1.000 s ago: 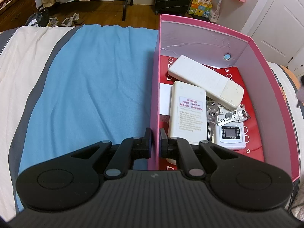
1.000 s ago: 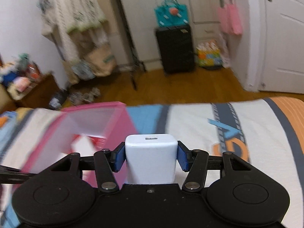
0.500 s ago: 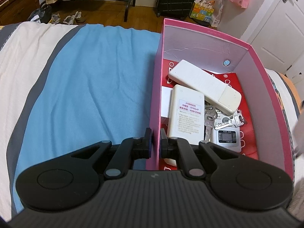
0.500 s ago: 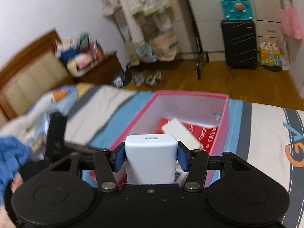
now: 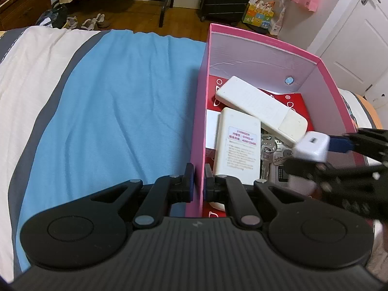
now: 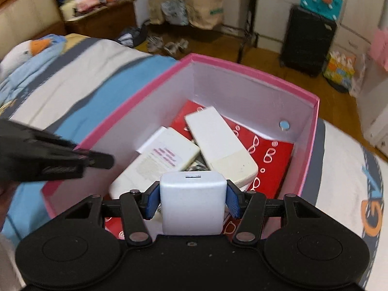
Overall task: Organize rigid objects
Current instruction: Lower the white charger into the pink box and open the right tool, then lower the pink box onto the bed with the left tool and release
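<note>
Your right gripper [image 6: 191, 202] is clenched on the white USB charger block [image 6: 192, 202], port end forward, and holds it above the near end of the pink cardboard box [image 6: 252, 72]. Directly below and ahead lie 2 smooth white remotes [image 6: 219, 143], crossed, with metal keys [image 5: 266, 154] between them. The bare red liner lies toward the right wall, so that side looks the likelier drop. Your left gripper [image 5: 197, 181] pinches the box's thin left wall, fingers either side.

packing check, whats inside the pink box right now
Inside the pink box: two white remotes, keys, a small white screened device, partly hidden, on a red sheet. The right gripper holds a white charger above it.
</note>
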`<state>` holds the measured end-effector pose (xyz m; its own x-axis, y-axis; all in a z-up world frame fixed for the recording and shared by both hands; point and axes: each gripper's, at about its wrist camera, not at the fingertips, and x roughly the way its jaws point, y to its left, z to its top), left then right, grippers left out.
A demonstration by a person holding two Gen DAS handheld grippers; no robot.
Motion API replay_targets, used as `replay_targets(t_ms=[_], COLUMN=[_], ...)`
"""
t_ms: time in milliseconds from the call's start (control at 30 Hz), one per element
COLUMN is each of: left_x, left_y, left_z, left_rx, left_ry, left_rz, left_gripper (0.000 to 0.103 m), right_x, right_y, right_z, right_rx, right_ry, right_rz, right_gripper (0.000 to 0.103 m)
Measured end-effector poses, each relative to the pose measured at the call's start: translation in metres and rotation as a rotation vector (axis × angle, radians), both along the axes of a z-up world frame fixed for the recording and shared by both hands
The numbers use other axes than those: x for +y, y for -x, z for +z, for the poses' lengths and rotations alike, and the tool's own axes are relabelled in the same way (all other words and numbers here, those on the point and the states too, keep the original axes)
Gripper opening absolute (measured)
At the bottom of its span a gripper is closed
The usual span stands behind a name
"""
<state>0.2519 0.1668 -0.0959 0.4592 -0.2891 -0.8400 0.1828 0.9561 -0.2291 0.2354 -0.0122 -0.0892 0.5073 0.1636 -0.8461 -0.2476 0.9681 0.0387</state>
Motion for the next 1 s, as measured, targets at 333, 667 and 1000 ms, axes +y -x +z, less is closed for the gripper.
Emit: replay_targets(t_ms=[333, 667, 1000], left_x=[0.000, -0.010, -0.034], left_y=[-0.001, 0.003, 0.072], left_z=[-0.002, -0.008, 0.063], left_rx=[0.005, 0.037, -0.135], left_ry=[0.016, -0.049, -0.191], left_rz=[0.015, 0.044, 0.044], left_gripper=[0.007, 0.007, 0.012], right_x=[-0.029, -0.061, -0.092], right_y=[0.023, 0.098, 0.164], right_z=[0.029, 0.080, 0.109], right_rx=[-0.118, -0.334, -0.455], right_ry=[-0.220, -0.204, -0.127], right_rz=[-0.134, -0.128, -0.136], right_gripper=[0.061, 0.061, 0.060])
